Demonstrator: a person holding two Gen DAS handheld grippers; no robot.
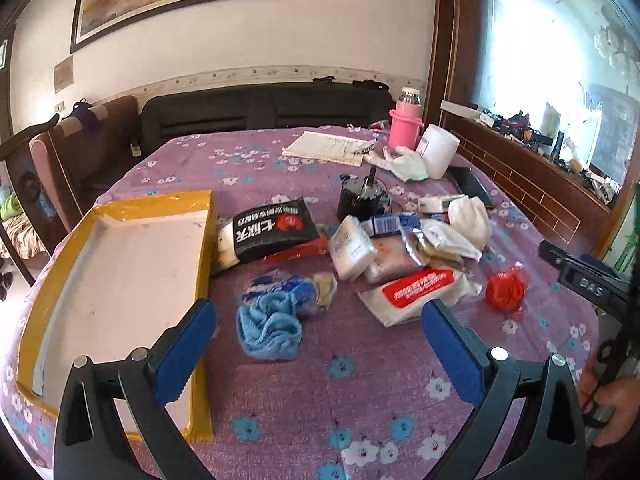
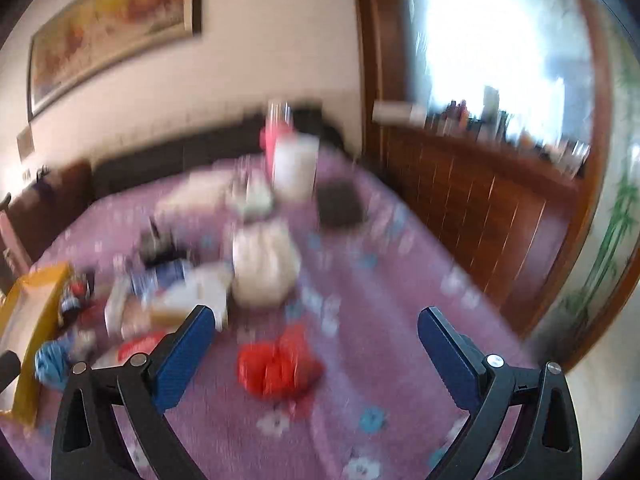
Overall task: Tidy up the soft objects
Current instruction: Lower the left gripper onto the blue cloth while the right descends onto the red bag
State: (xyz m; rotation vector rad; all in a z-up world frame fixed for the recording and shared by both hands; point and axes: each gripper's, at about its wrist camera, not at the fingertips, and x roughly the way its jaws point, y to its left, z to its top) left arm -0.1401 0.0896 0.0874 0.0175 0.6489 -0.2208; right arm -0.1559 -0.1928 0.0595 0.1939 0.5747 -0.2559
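Observation:
A light blue cloth [image 1: 270,330] lies crumpled on the purple flowered tablecloth, just ahead of my open, empty left gripper [image 1: 318,322]. A shallow box with yellow taped rim [image 1: 202,240] stands to its left. A pile of packets lies beyond: a black packet [image 1: 276,228], a white wrapped pack [image 1: 352,252], a red-and-white pack [image 1: 420,288], white cloths [image 1: 468,224]. A red crumpled bag [image 1: 505,290] lies at the right. The right wrist view is blurred; my open, empty right gripper [image 2: 316,326] hovers above the red bag [image 2: 278,366].
At the back stand a pink flask [image 1: 405,124], a white tub [image 1: 438,150], a notebook [image 1: 326,148], a white glove [image 1: 402,162], a black pot [image 1: 360,200] and a dark phone [image 1: 472,186]. A wooden ledge [image 1: 520,184] runs along the right. The box also shows in the right wrist view [image 2: 36,308].

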